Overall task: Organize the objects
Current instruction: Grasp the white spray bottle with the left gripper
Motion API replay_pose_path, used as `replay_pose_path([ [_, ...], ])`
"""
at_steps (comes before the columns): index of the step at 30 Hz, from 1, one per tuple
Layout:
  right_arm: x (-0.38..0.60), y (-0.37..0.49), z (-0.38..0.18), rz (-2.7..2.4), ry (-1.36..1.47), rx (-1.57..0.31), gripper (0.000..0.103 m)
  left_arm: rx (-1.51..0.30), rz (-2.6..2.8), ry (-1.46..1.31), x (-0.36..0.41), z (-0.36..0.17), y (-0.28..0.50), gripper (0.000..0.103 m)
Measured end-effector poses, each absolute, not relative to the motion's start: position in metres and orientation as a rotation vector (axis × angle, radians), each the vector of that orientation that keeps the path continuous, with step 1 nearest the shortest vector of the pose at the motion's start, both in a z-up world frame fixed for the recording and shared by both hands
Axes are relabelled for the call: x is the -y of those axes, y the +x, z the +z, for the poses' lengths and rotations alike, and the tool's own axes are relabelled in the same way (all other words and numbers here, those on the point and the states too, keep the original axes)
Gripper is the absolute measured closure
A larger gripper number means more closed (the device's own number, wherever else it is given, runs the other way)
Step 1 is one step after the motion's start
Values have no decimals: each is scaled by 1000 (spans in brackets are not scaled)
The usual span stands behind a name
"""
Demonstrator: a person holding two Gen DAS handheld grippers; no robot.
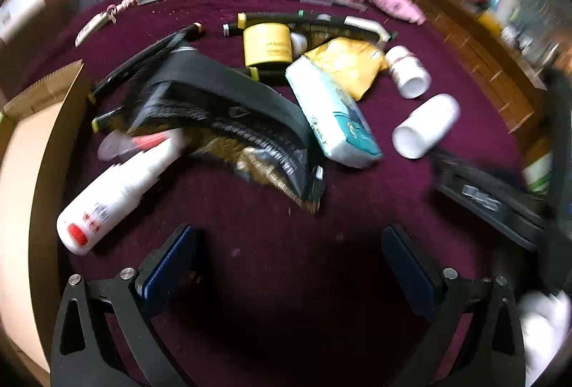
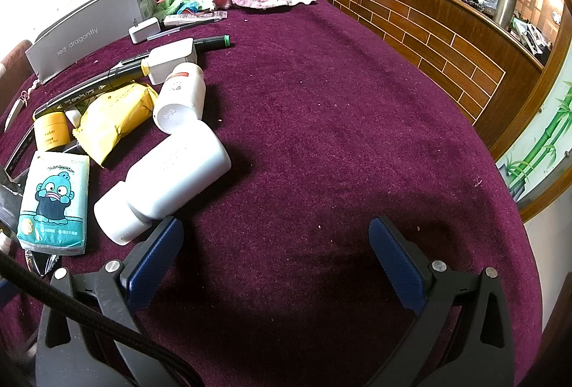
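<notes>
Both grippers hang with jaws spread wide and empty over the maroon worktop [image 2: 321, 136]. The right gripper [image 2: 275, 254] has a large white bottle [image 2: 171, 179] lying just beside its left finger. The left gripper [image 1: 289, 265] is near the clutter, a black bag [image 1: 221, 108] ahead of it.

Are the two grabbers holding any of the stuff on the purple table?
No, nothing is held. The left gripper and the right gripper both stand wide open over bare purple cloth. The nearest white bottle lies just beside the right one's finger, ungripped.
</notes>
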State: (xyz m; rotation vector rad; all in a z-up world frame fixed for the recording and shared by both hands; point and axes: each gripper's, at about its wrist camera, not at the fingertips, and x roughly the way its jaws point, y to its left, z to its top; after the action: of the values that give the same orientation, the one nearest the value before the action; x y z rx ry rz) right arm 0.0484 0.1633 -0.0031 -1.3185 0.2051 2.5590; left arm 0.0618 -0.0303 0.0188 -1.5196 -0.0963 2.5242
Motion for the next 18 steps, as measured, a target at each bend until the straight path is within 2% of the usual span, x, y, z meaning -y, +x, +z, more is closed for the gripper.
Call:
replay_pose_path([
  [3, -165, 49, -3, 2558, -1319, -203, 0, 113, 2535, -1445, 61, 35, 70, 2],
  [9, -164, 49, -2, 2560, -1319, -209, 0, -13, 2606, -1356, 104, 58, 64, 2],
  [13, -165, 50, -2, 2581, -1346, -199, 0, -126, 2589, -1444, 111, 41, 44, 2],
  [18, -165, 50, -2, 2592, -1372, -194, 0, -120, 2511, -1600, 104, 7, 32, 3],
])
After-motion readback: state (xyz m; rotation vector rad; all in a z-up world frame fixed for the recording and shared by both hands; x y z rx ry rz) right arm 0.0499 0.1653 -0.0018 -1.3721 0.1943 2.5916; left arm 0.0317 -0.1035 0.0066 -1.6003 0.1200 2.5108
